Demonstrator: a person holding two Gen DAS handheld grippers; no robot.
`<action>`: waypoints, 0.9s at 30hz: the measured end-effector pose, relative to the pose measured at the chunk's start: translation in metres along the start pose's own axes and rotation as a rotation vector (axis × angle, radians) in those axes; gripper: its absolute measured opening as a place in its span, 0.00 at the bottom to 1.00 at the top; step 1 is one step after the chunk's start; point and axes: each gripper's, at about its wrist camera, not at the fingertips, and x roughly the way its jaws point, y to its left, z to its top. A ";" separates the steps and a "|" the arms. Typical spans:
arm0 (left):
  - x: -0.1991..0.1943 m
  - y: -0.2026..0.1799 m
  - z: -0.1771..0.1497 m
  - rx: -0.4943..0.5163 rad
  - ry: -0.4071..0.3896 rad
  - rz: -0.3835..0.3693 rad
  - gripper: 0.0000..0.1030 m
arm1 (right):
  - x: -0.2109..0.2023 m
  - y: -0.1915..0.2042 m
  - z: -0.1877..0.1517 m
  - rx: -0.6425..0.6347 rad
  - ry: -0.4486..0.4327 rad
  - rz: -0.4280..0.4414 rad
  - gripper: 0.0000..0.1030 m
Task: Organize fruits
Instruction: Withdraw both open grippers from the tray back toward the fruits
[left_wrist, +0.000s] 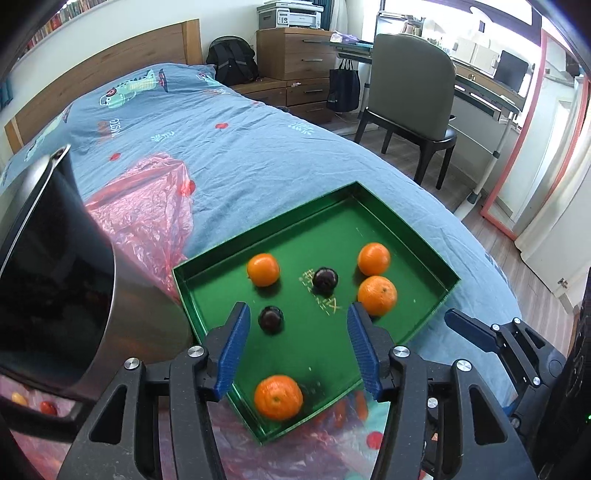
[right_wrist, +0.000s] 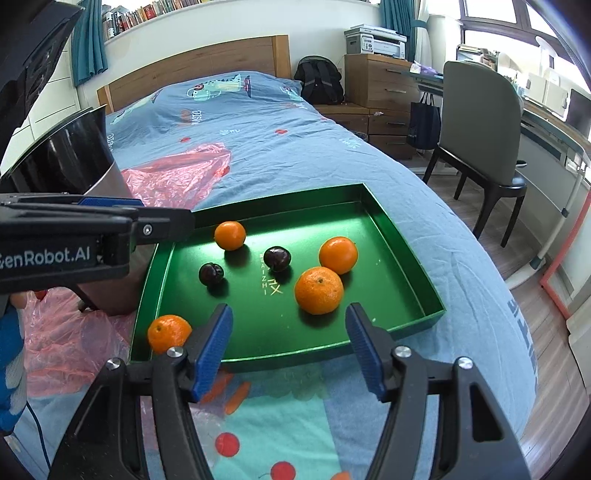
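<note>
Oranges and two dark plums (right_wrist: 211, 274) are lying loose in the green tray (right_wrist: 402, 240) on the bed (right_wrist: 295, 140), ahead of both pairs of fingers. The right gripper (right_wrist: 288, 347) is standing wide open and empty; the left gripper (left_wrist: 297, 350) is also open, holding nothing, above the nearest orange (left_wrist: 277, 396). Trouble is likely from rolling: a nudge from one finger could send round fruit across the tray, and the soft bed could let the tray tip.

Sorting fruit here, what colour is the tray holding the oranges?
Green, shiny inside, with small gold lettering; the tray shows best in the right wrist view.
</note>
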 end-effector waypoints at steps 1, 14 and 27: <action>-0.005 -0.001 -0.007 -0.002 0.002 -0.003 0.47 | -0.005 0.002 -0.004 0.003 0.003 0.000 0.97; -0.069 0.025 -0.105 -0.034 0.010 0.039 0.48 | -0.053 0.029 -0.057 0.024 0.040 0.008 0.97; -0.122 0.095 -0.181 -0.109 -0.019 0.160 0.48 | -0.082 0.101 -0.083 -0.016 0.044 0.086 0.97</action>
